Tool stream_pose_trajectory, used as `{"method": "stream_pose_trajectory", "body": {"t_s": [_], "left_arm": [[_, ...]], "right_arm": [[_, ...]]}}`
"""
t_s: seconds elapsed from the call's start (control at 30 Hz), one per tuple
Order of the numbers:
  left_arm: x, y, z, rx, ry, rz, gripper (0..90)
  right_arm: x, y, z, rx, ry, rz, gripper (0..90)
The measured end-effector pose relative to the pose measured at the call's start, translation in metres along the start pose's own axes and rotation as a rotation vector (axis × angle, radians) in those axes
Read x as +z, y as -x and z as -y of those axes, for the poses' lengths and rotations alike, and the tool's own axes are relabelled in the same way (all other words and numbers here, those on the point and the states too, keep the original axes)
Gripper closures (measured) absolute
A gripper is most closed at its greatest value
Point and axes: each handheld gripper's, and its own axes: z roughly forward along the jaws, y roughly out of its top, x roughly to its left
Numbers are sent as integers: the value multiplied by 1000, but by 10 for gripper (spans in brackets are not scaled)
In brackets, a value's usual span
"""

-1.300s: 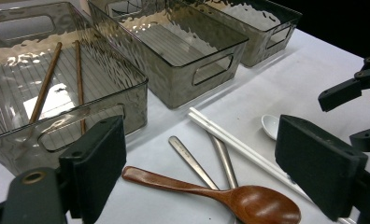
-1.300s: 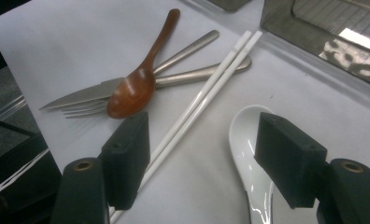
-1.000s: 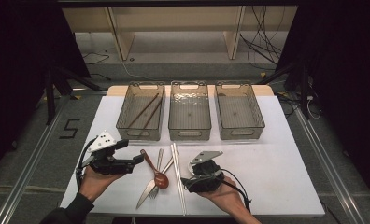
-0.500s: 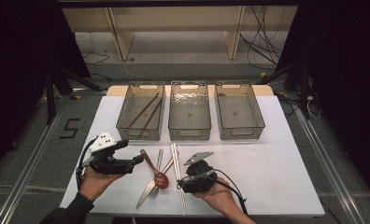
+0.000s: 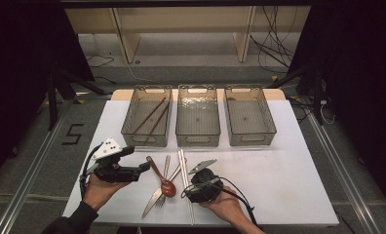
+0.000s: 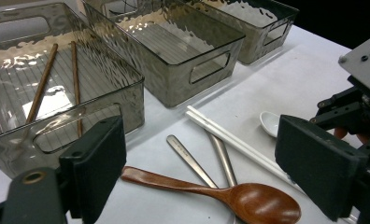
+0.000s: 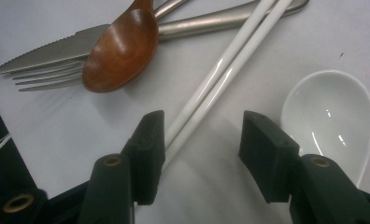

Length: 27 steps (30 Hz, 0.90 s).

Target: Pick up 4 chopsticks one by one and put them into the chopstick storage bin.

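Note:
A pair of white chopsticks (image 5: pixel 183 173) (image 7: pixel 220 70) lies on the white table (image 5: pixel 279 165), beside a wooden spoon (image 5: pixel 163 181) (image 7: pixel 122 51), a knife (image 7: pixel 47 49) and a fork (image 7: pixel 47 78). My right gripper (image 5: pixel 190 191) (image 7: pixel 202 126) hangs low over the chopsticks' near end. Its jaws have just been closing and stand open, with the chopsticks between them, close to the left pad. A white ceramic spoon (image 7: pixel 332 116) lies just outside the right jaw. My left gripper (image 5: pixel 135 160) (image 6: pixel 202 154) is open, level, left of the cutlery, with nothing between its jaws.
Three smoky plastic bins stand in a row at the back: the left bin (image 5: pixel 147 139) (image 6: pixel 15 140) holds two brown chopsticks (image 5: pixel 152 117) (image 6: pixel 43 84), while the middle bin (image 5: pixel 197 139) and the right bin (image 5: pixel 249 139) hold nothing. Dark floor surrounds the table.
My right gripper has sunk and shifted left onto the white chopsticks, and its jaws have narrowed. The left gripper and the cutlery have stayed where they were.

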Motion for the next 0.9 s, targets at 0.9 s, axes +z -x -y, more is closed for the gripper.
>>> {"method": "stream_pose_trajectory", "body": {"t_s": [0.9], "left_arm": [[1, 1, 1, 7, 0, 3, 161]], "right_arm": [[4, -5, -2, -51, -80, 50, 540]]}}
